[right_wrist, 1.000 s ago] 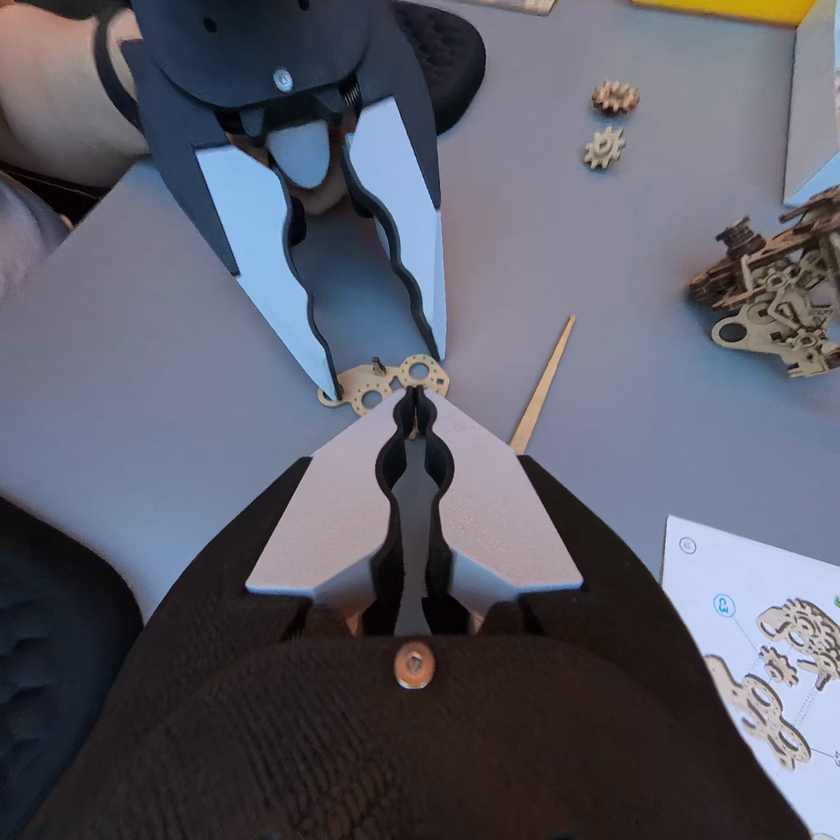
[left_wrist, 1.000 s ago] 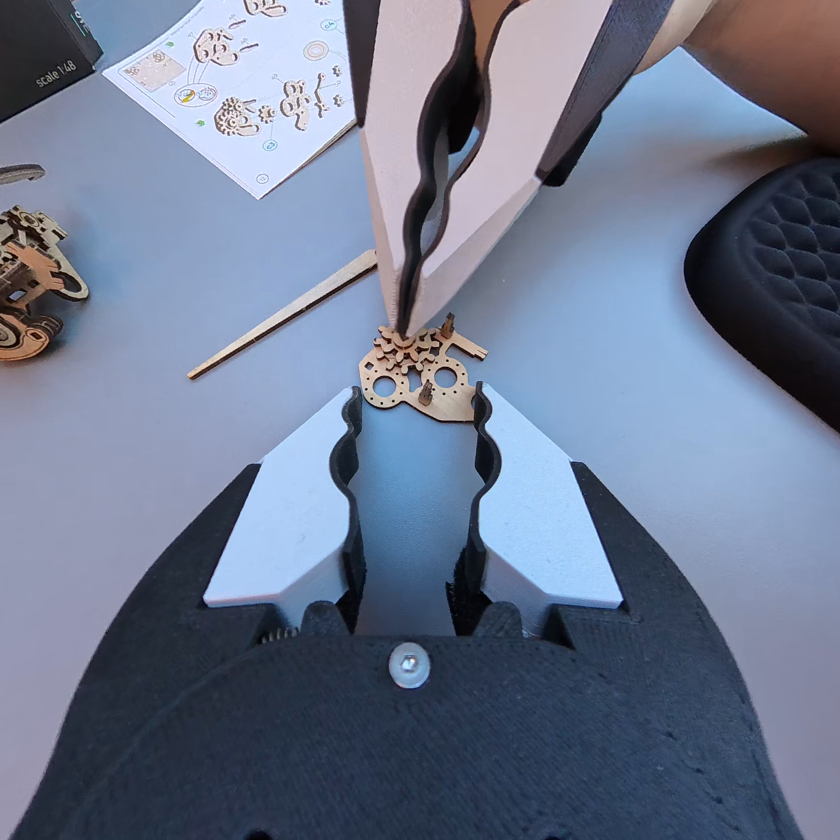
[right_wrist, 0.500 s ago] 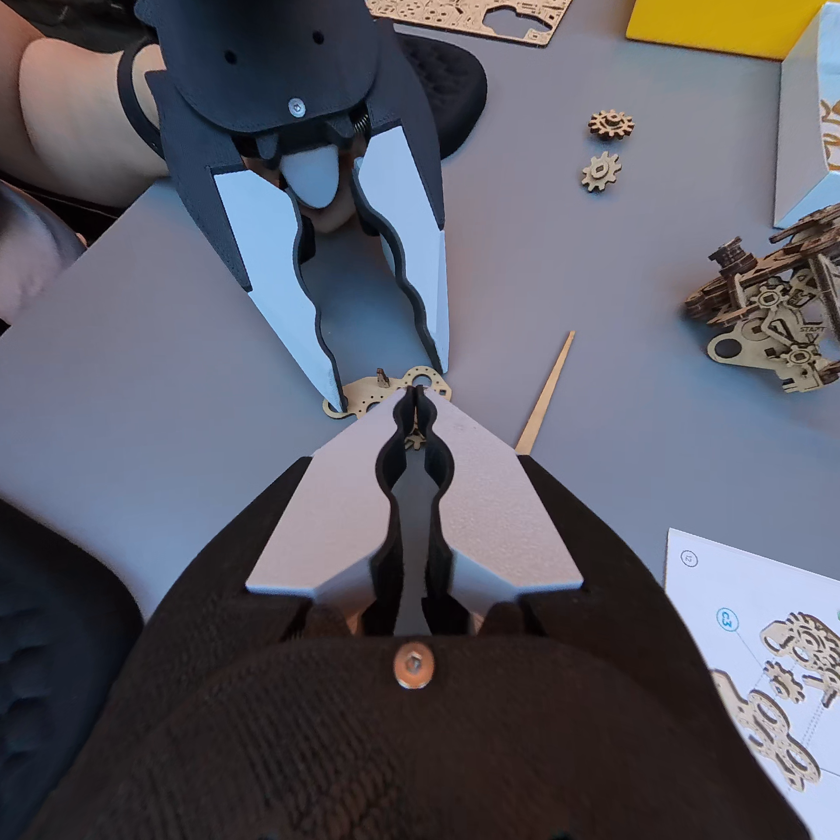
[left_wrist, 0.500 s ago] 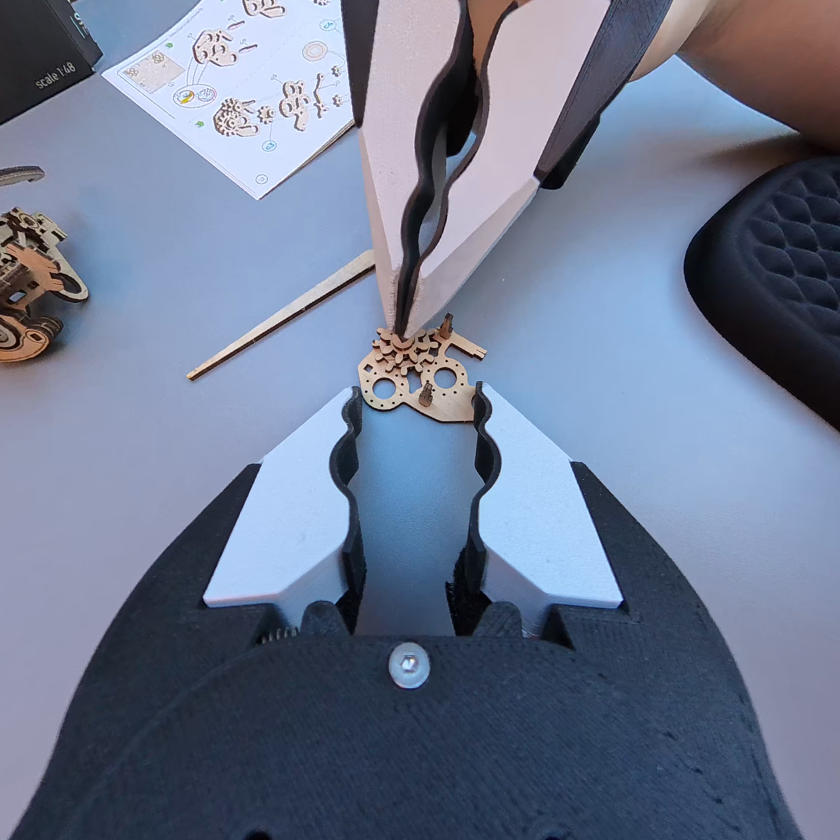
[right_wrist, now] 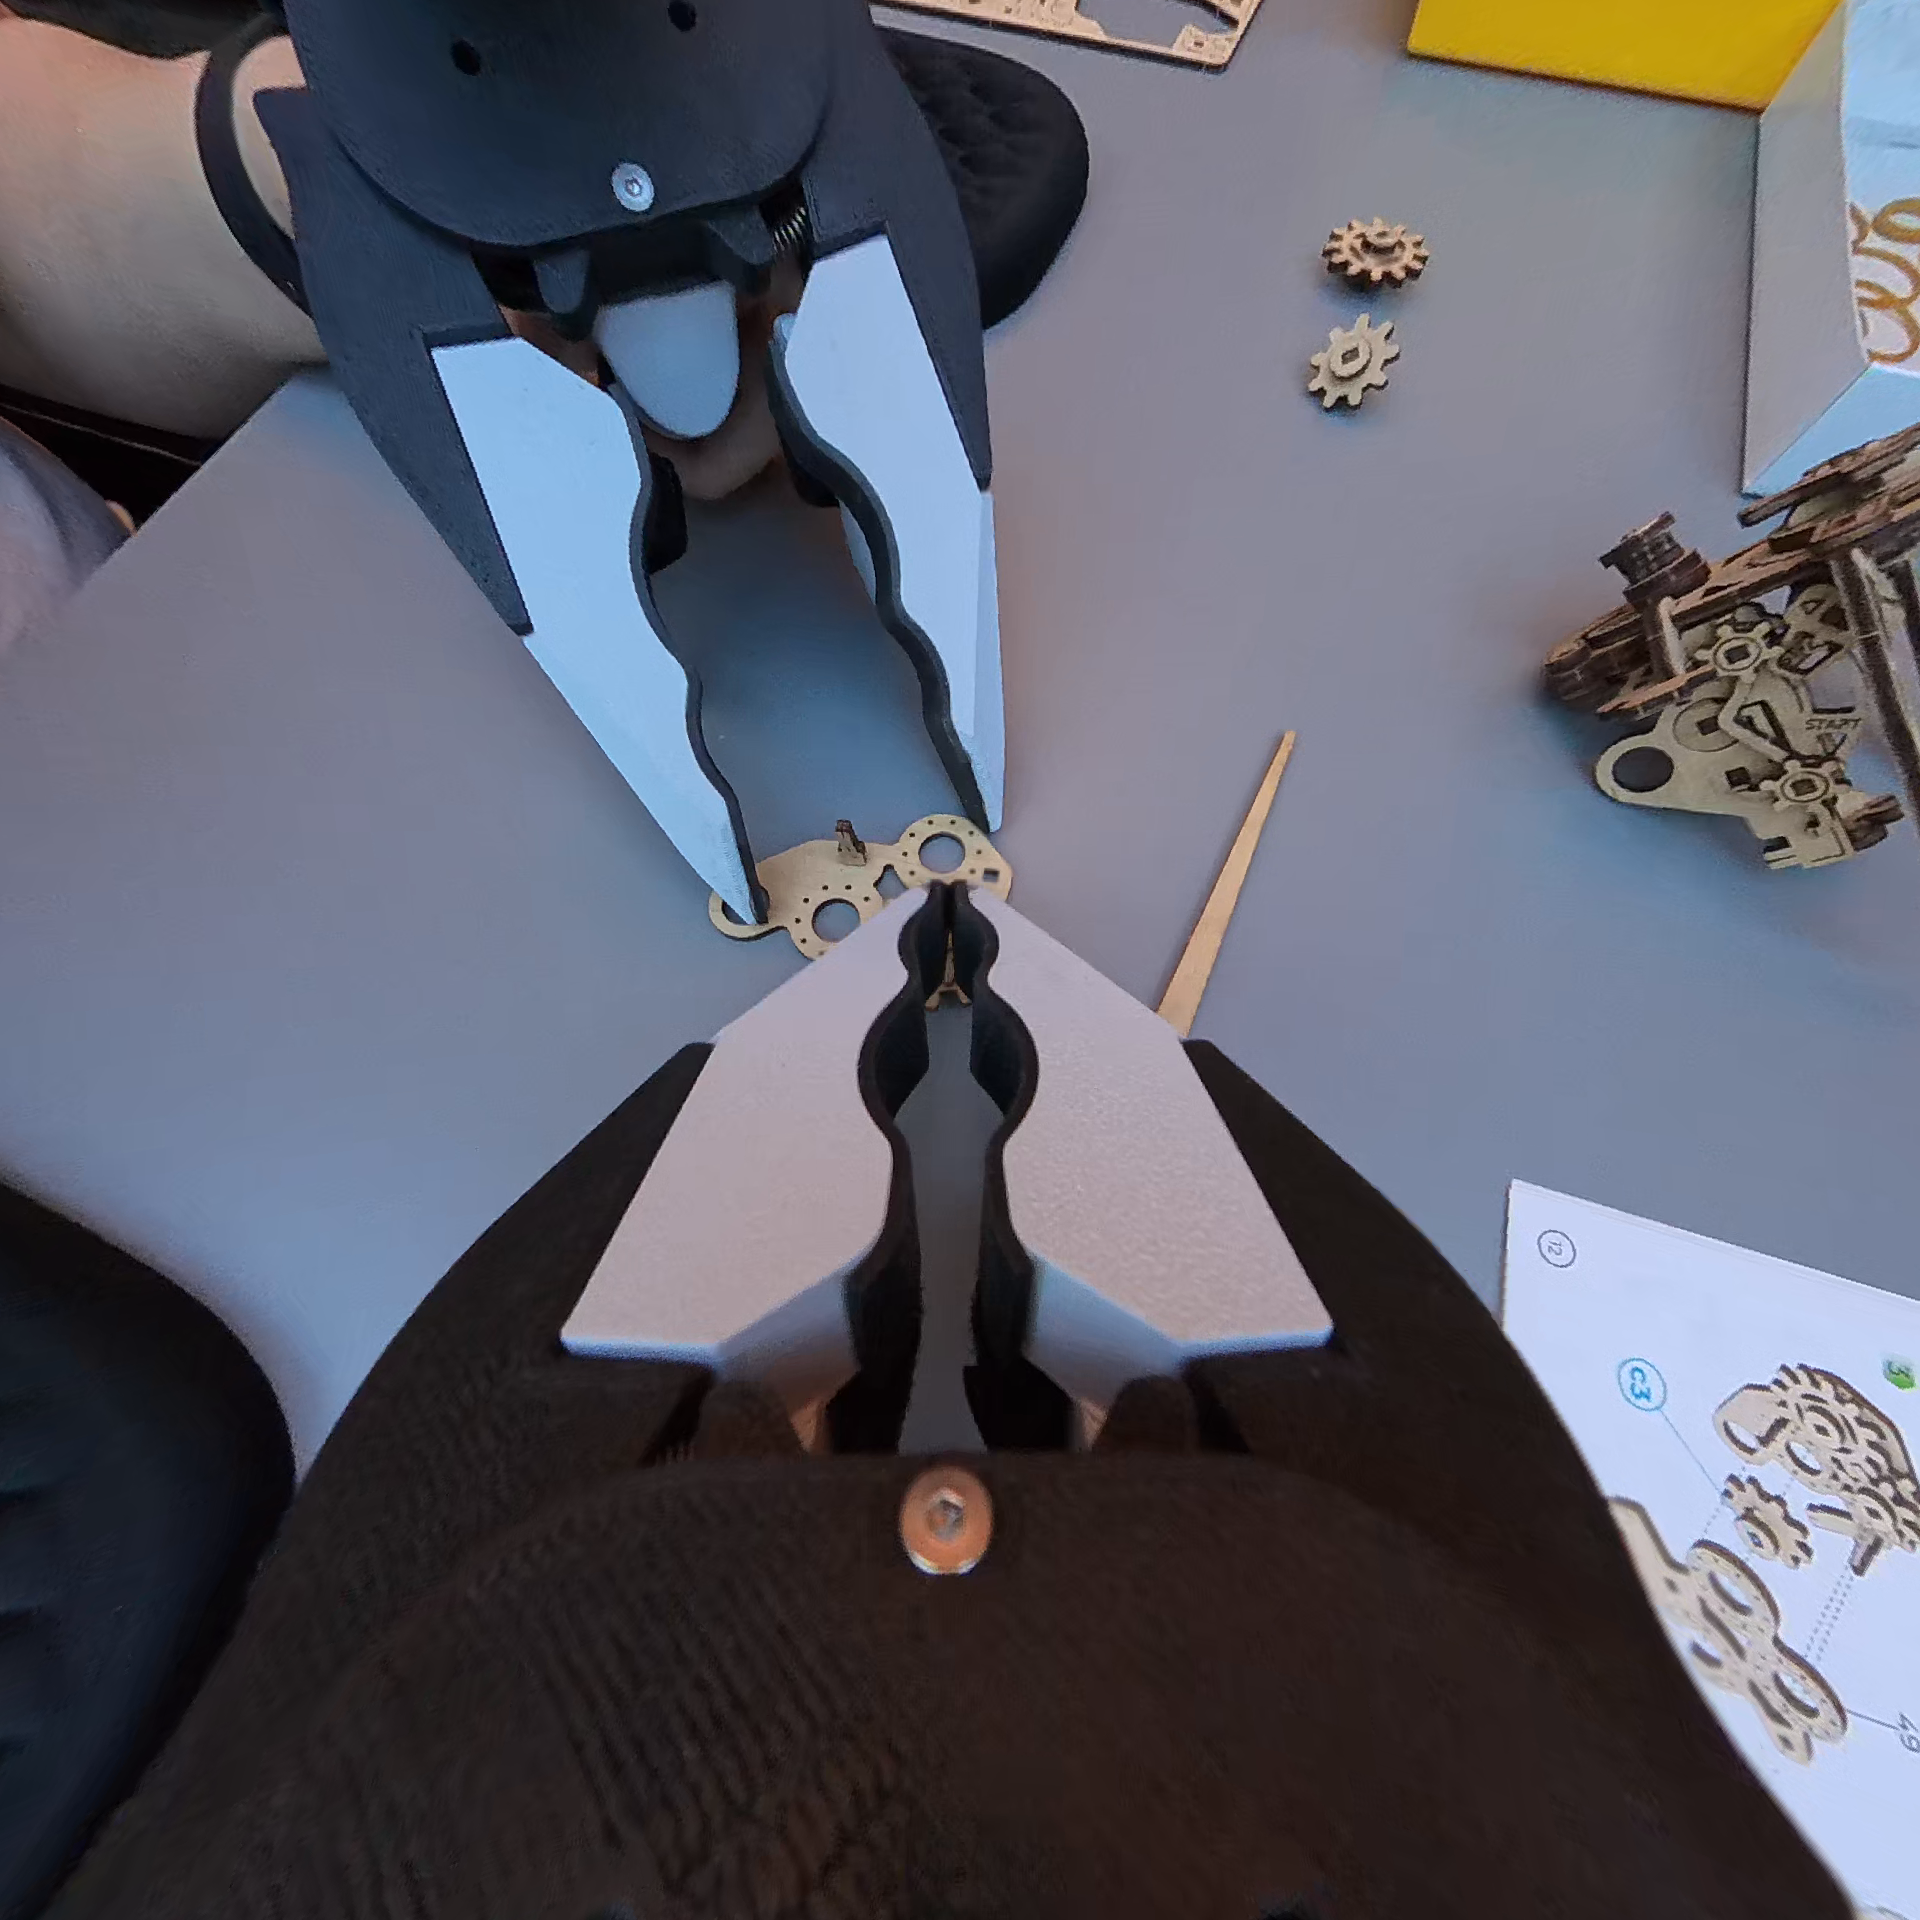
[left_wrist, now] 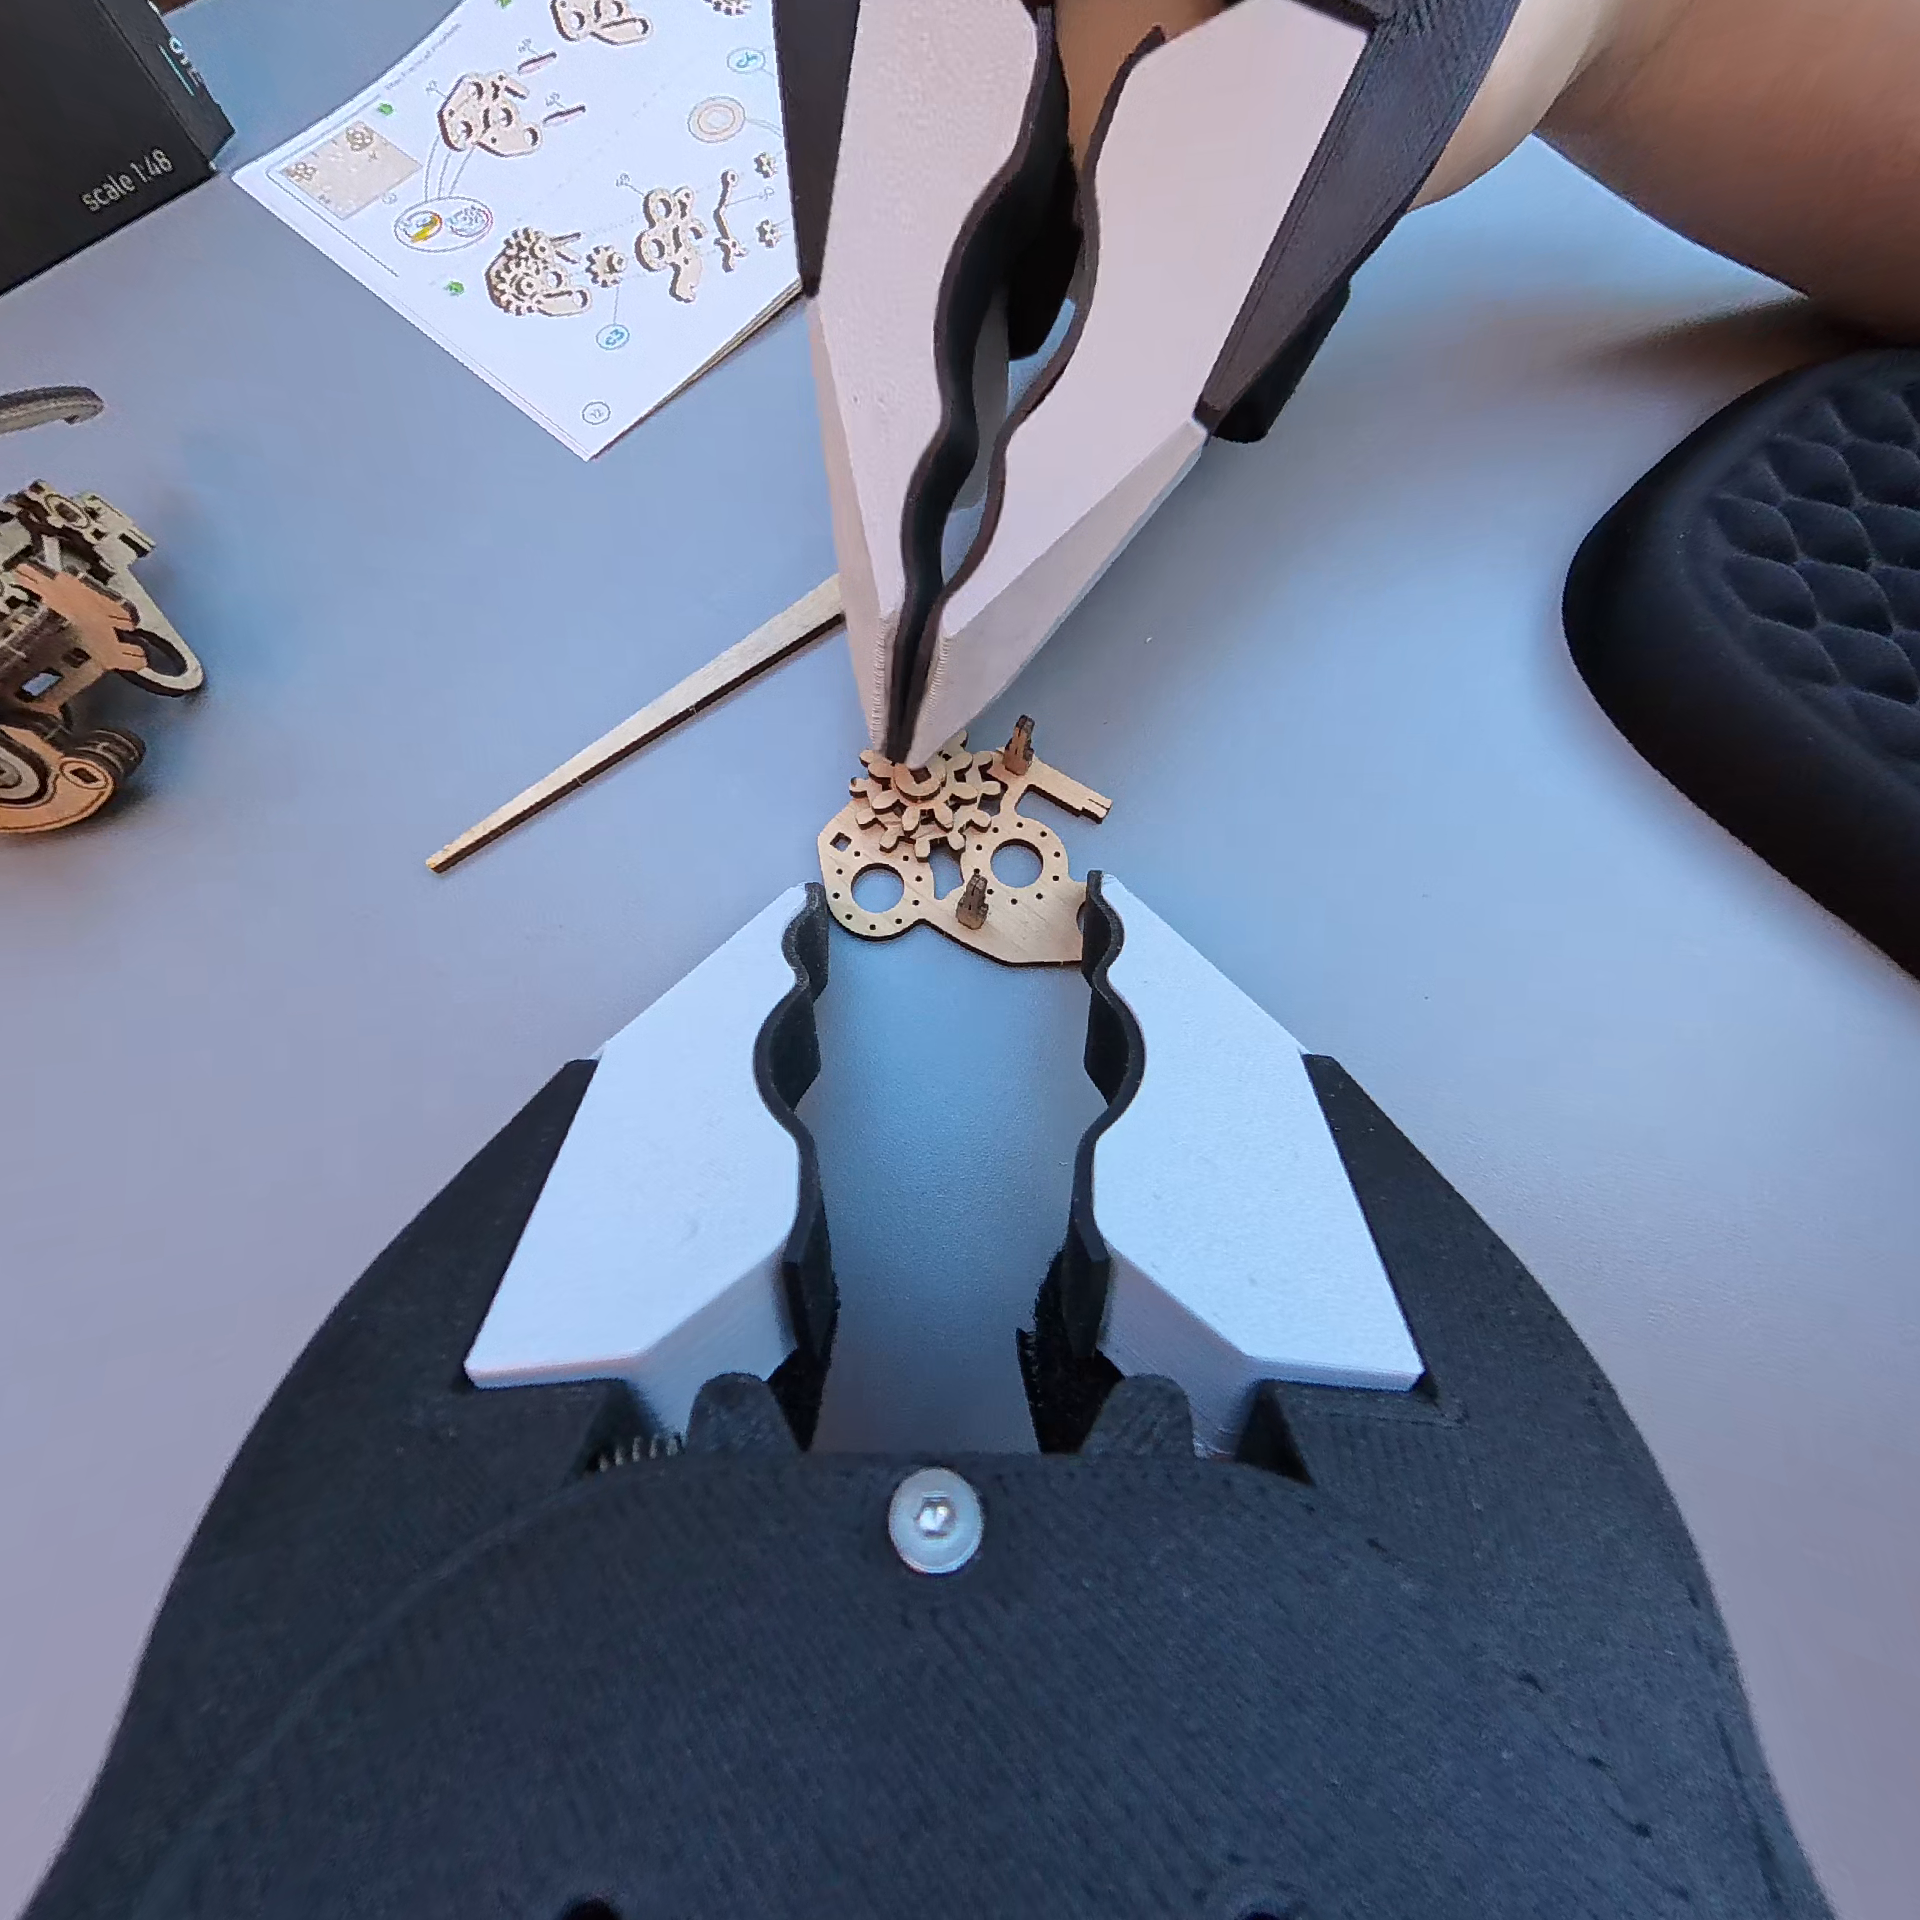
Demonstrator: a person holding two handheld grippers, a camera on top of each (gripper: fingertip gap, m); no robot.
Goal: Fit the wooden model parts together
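Observation:
A flat wooden plate (left_wrist: 1023, 920) with round holes, two upright pegs and small gears (left_wrist: 920, 800) on it lies on the grey table. My left gripper (left_wrist: 956, 902) is open, its fingers straddling the plate's near edge, one tip touching that edge. My right gripper (left_wrist: 902, 750) comes down from above, shut, with its tips resting on the gears. I cannot tell if it pinches anything. In the right wrist view my right gripper (right_wrist: 940, 896) covers the gears, and the plate (right_wrist: 805, 883) lies between the left gripper's (right_wrist: 868, 868) open fingers.
A thin wooden stick (left_wrist: 634, 727) lies left of the plate. An instruction sheet (left_wrist: 540, 208), a black box (left_wrist: 94, 135) and a partly built model (left_wrist: 62, 675) are further left. A black pad (left_wrist: 1766, 623) is on the right. Two loose gears (right_wrist: 1371, 255) lie beyond. Less than 4 cm separates the two grippers' tips.
My right gripper has shifted slightly while its tips stay on the gears. The left gripper and the plate have not moved.

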